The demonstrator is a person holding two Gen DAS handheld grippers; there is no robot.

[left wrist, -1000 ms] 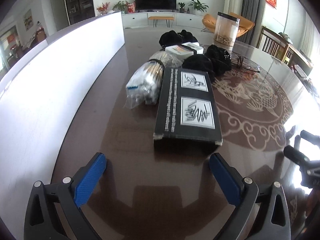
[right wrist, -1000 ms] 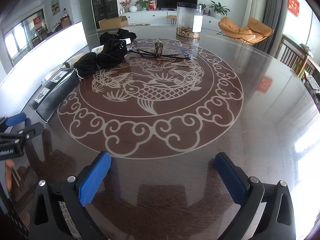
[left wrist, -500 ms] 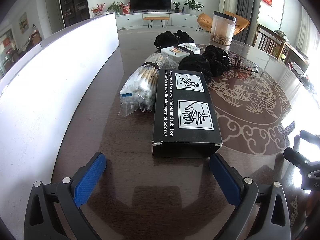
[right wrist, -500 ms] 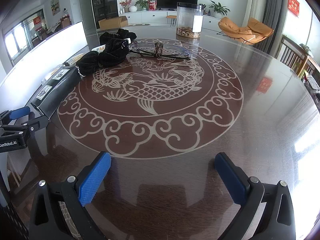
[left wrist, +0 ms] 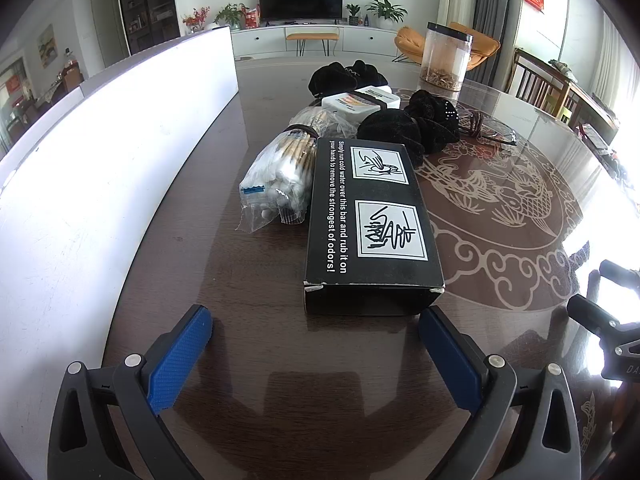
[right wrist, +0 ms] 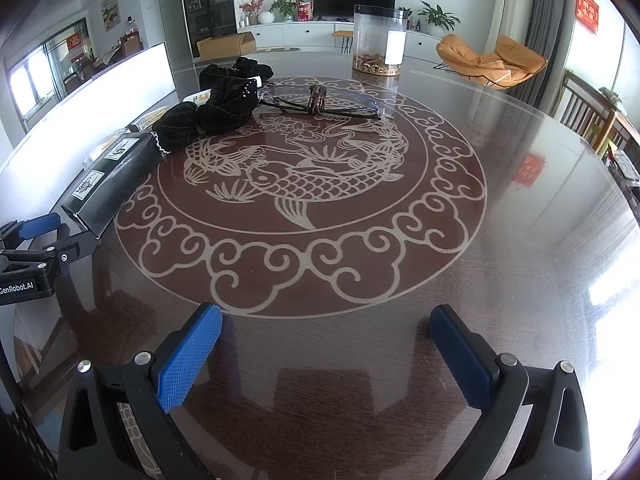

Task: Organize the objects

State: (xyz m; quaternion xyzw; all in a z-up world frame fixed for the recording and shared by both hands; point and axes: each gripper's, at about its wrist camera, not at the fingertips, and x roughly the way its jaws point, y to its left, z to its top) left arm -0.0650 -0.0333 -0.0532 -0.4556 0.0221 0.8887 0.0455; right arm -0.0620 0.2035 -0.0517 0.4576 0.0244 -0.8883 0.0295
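Fingers of the left gripper (left wrist: pixel 314 330) spread wide and empty, their right tip just beside the near corner of a black odor-bar box (left wrist: pixel 370 222) lying at 12 o'clock on the worktop (left wrist: pixel 256 312). A bag of cotton swabs (left wrist: pixel 280 174) touches the box at 10 o'clock. Right gripper (right wrist: pixel 324 330) hovers released over the carp inlay (right wrist: pixel 304 184).

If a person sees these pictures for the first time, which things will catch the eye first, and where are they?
The long black box with white print lies just ahead of the open left gripper, beside a clear bag of cotton swabs. Across the round table spreads a pale fish-and-cloud pattern, with a clear plastic jar at its far side.
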